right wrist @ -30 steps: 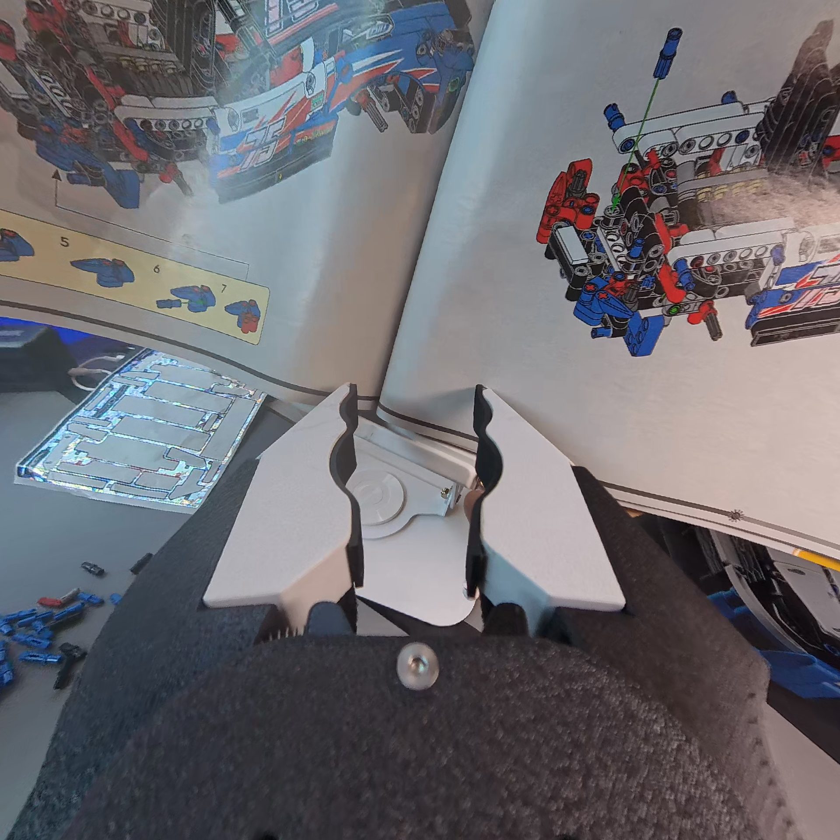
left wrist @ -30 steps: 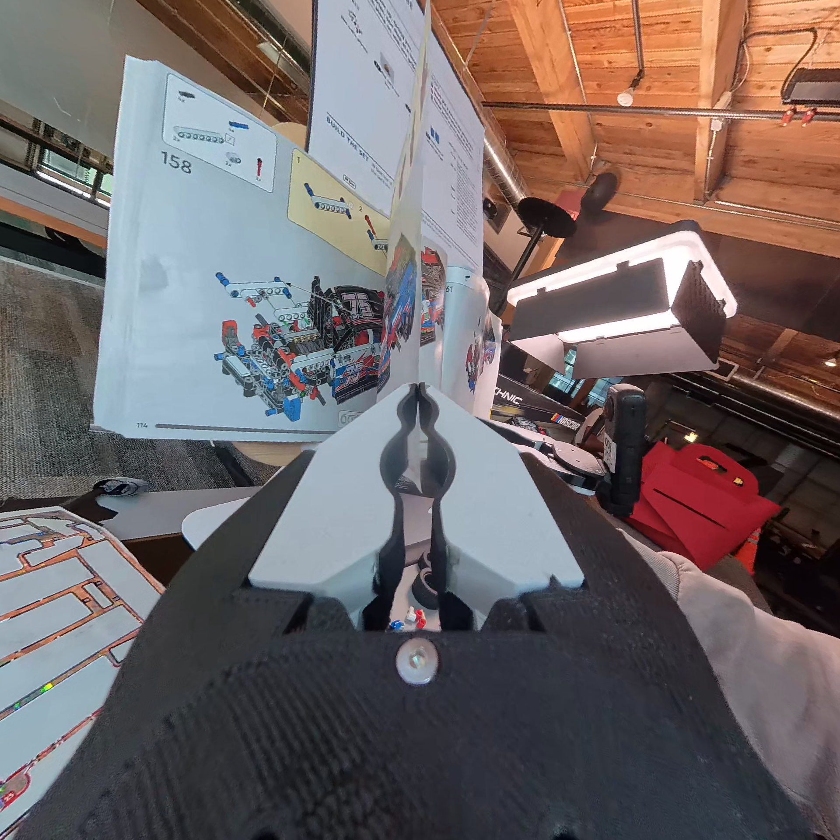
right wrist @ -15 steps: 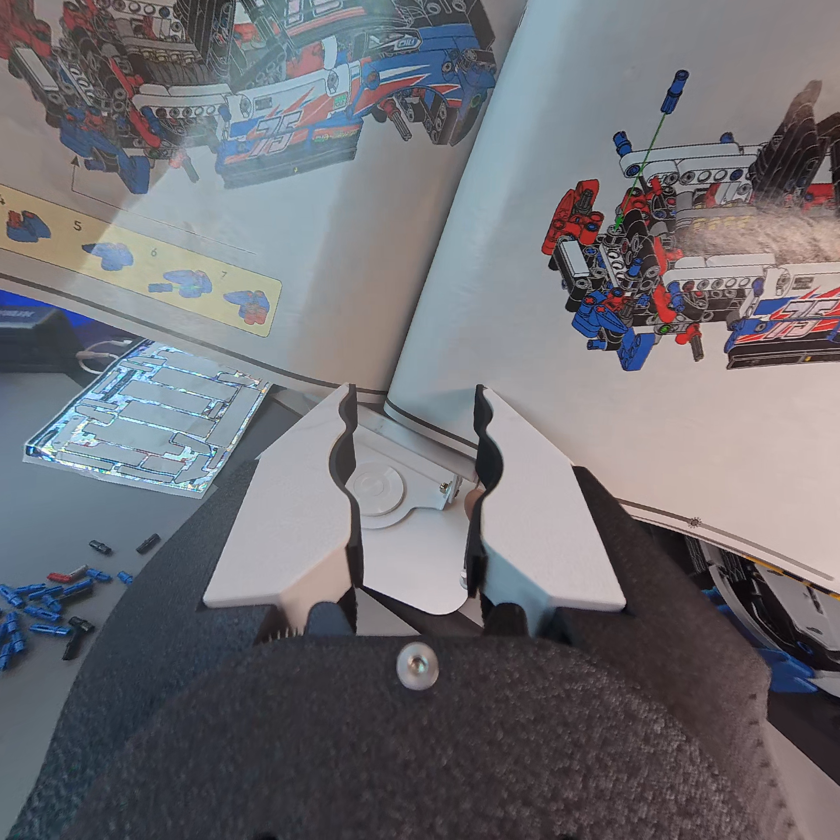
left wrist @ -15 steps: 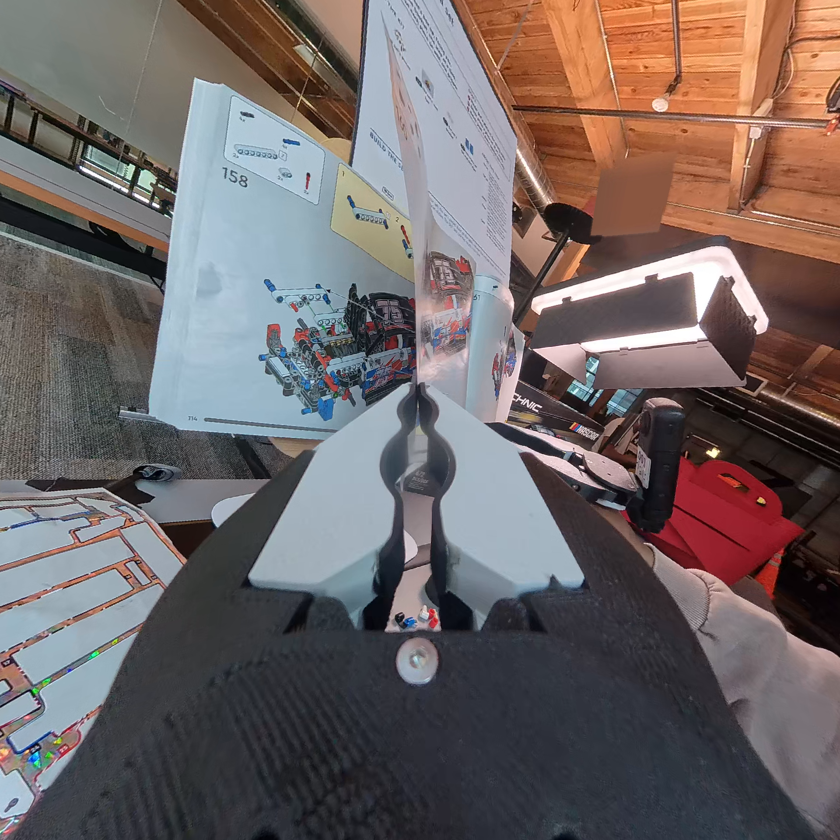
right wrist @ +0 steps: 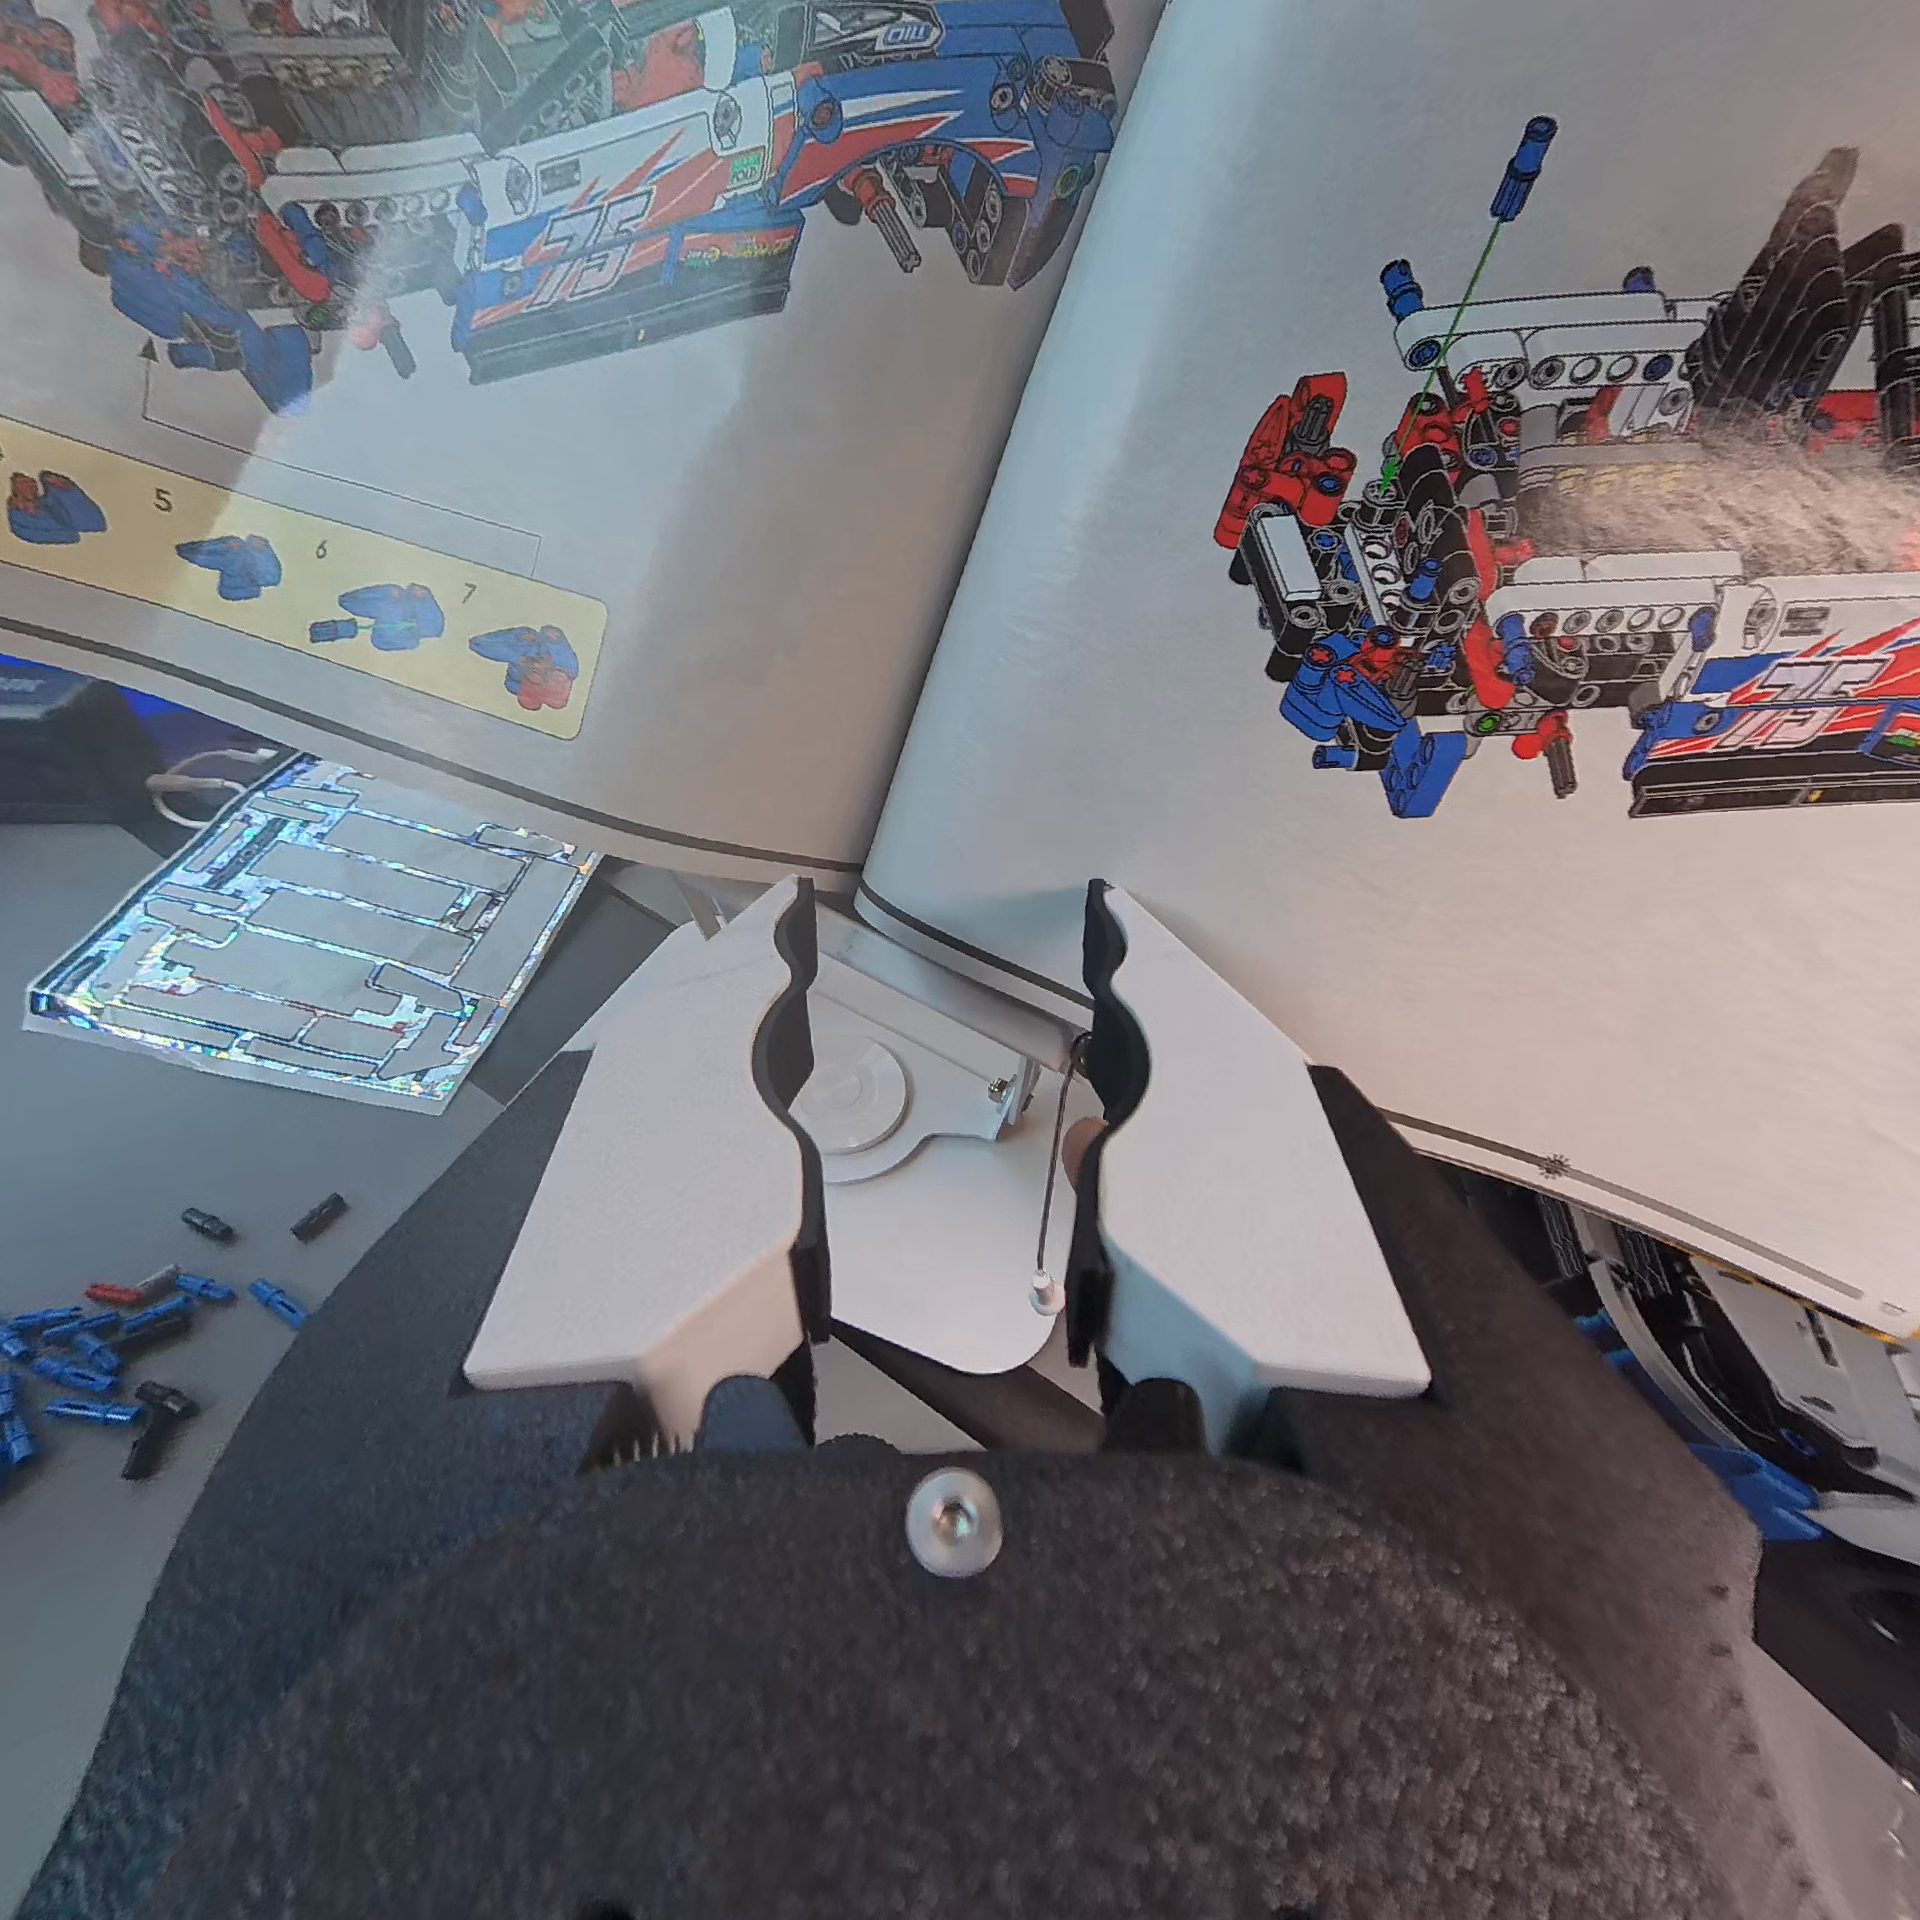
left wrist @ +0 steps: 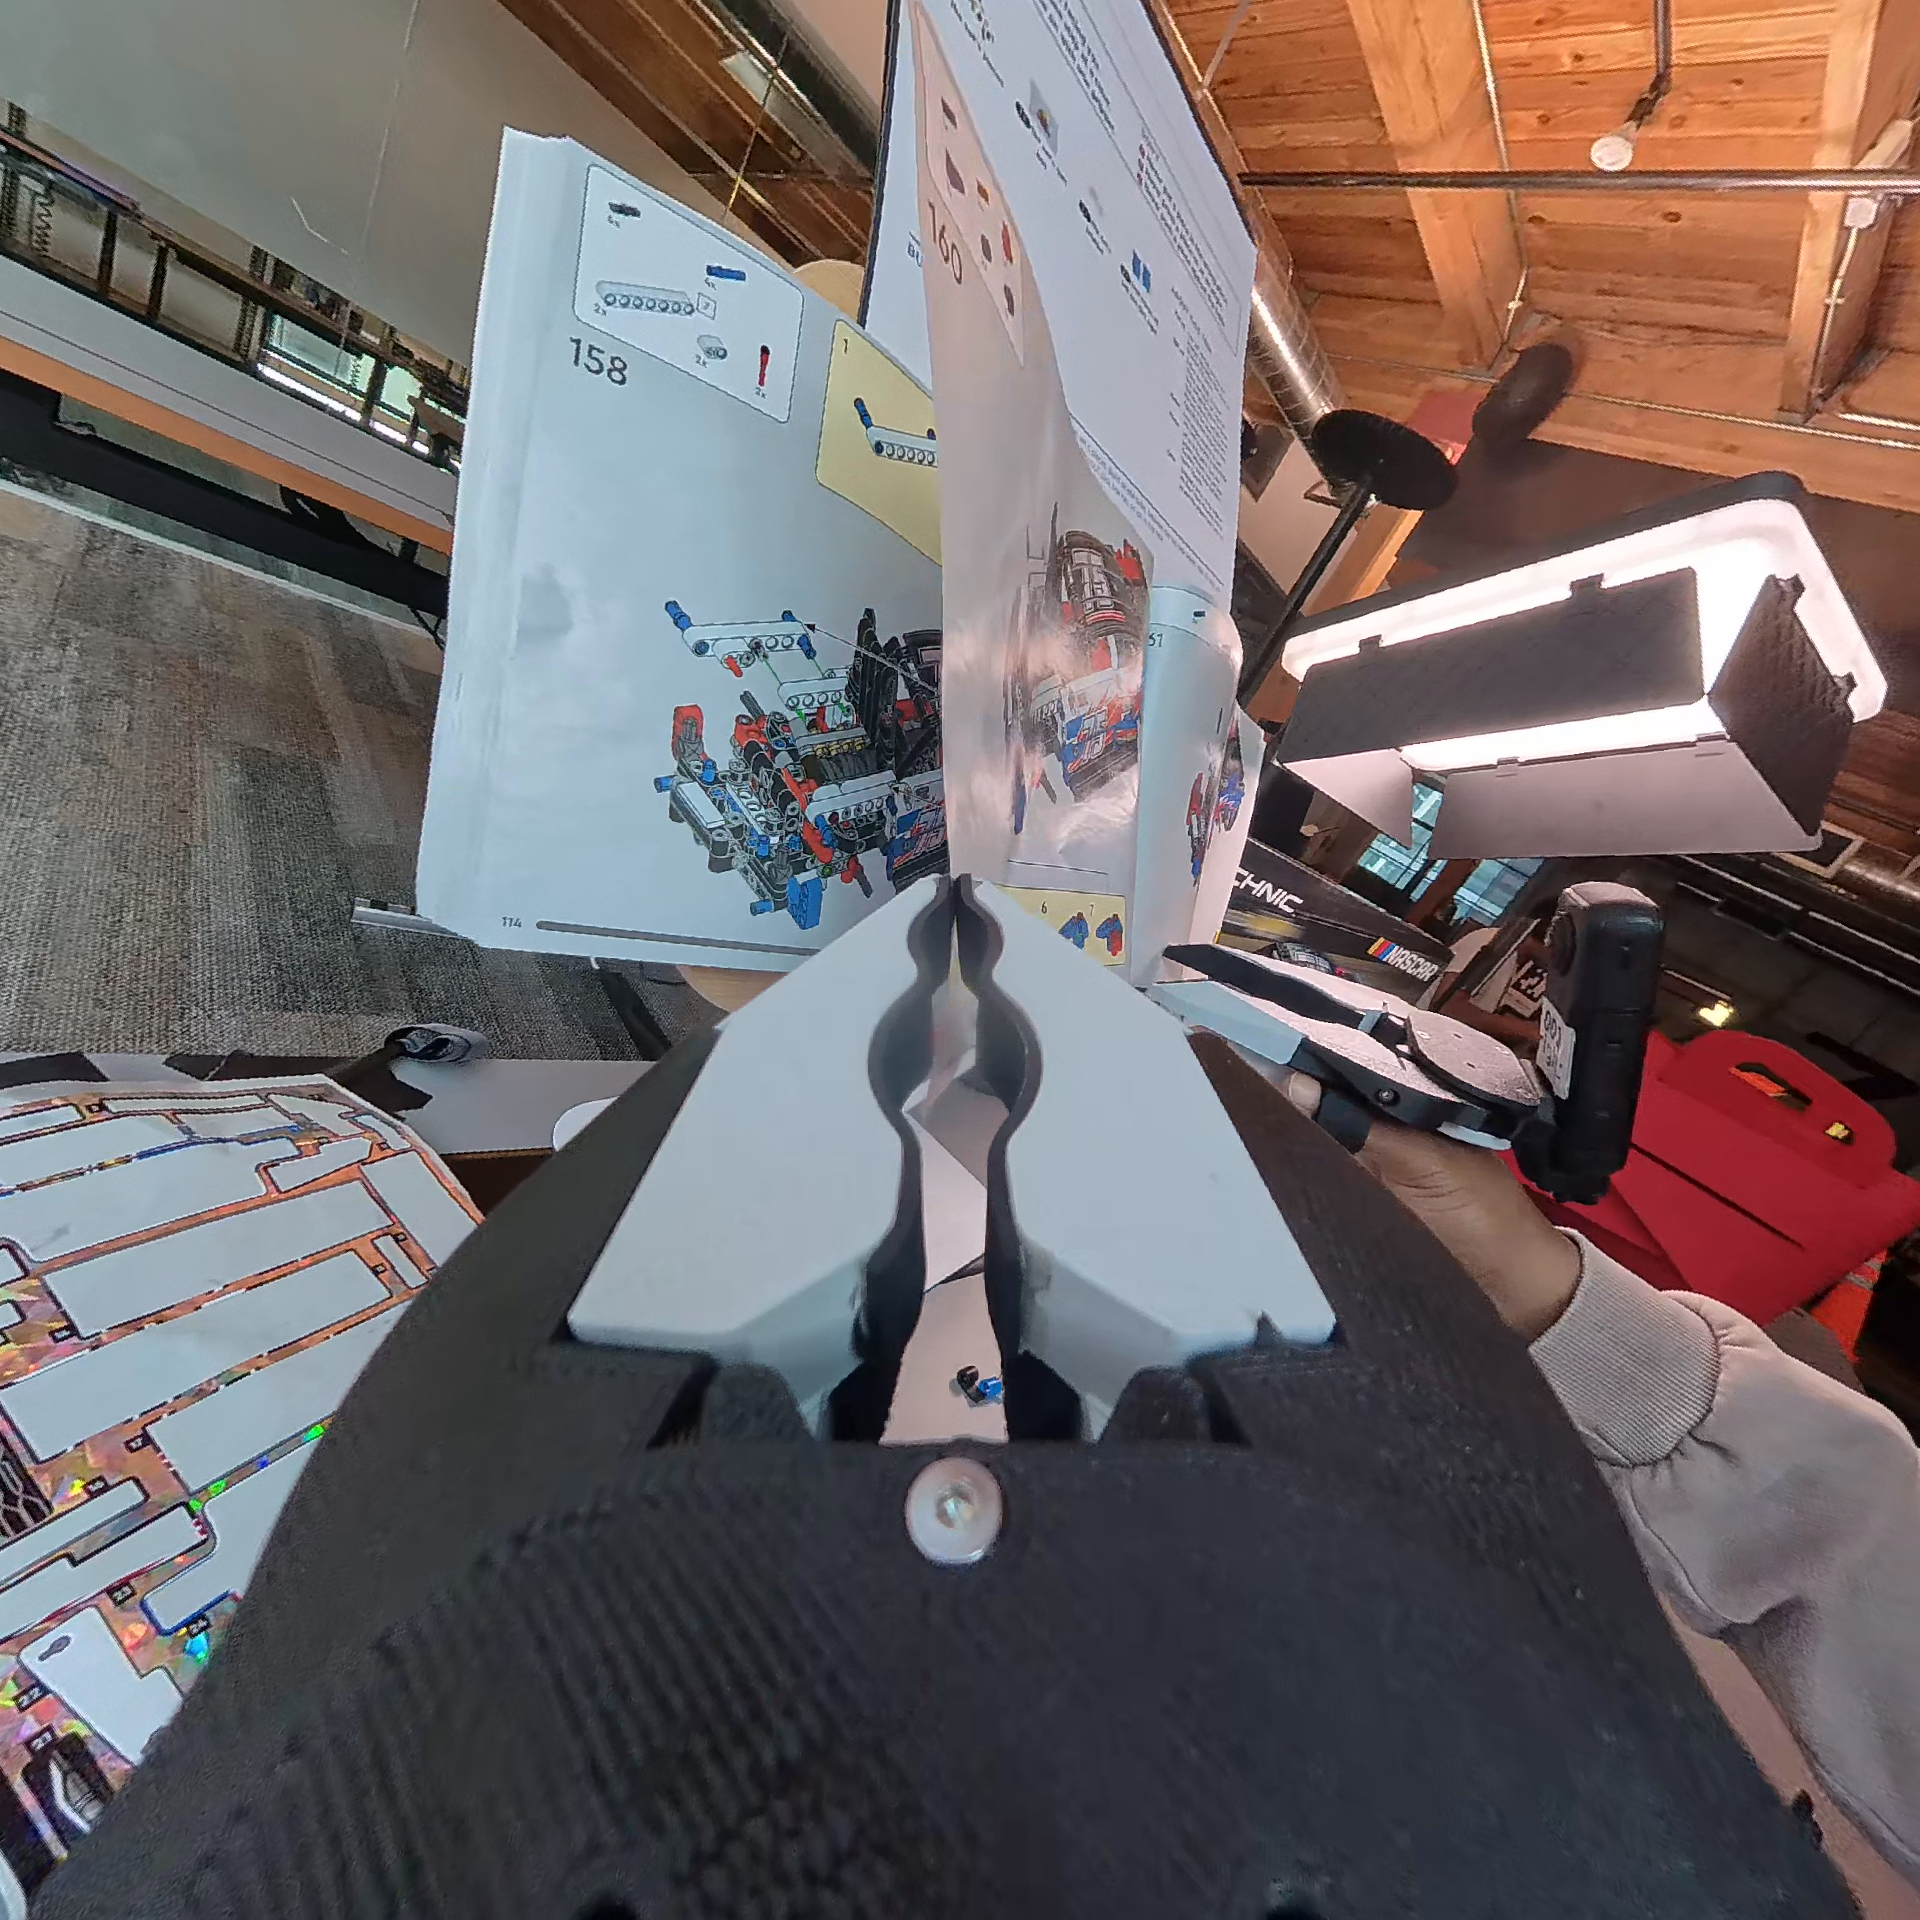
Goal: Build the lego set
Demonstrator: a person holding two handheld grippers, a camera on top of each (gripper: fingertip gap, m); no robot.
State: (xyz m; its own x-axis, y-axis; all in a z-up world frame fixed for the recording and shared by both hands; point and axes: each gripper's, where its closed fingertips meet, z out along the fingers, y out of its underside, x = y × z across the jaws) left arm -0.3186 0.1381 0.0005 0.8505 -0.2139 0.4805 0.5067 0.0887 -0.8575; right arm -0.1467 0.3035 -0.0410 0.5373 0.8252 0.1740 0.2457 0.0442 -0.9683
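The instruction booklet (left wrist: 665,582) stands open and upright on a white stand (right wrist: 914,1195). My left gripper (left wrist: 958,894) is shut on the bottom edge of one loose page (left wrist: 1029,582), which stands out from the spine between the two halves. My right gripper (right wrist: 940,904) is open and empty, with its tips just below the booklet's spine (right wrist: 873,727), above the stand's base. It also shows in the left wrist view (left wrist: 1351,1039), held in a hand at the right. Part of the built lego car (right wrist: 1714,1382) shows under the right page.
A holographic sticker sheet (right wrist: 301,945) lies on the grey table left of the stand; it also shows in the left wrist view (left wrist: 156,1299). Several loose blue and black pins (right wrist: 94,1340) lie at the left. A lit lamp panel (left wrist: 1579,686) and a red box (left wrist: 1714,1174) stand behind. The left gripper's tips are roughly 25 cm from the right gripper's.
The page held by my left gripper has swung from edge-on to showing its printed face. My right gripper stays open and has shifted slightly under the spine.
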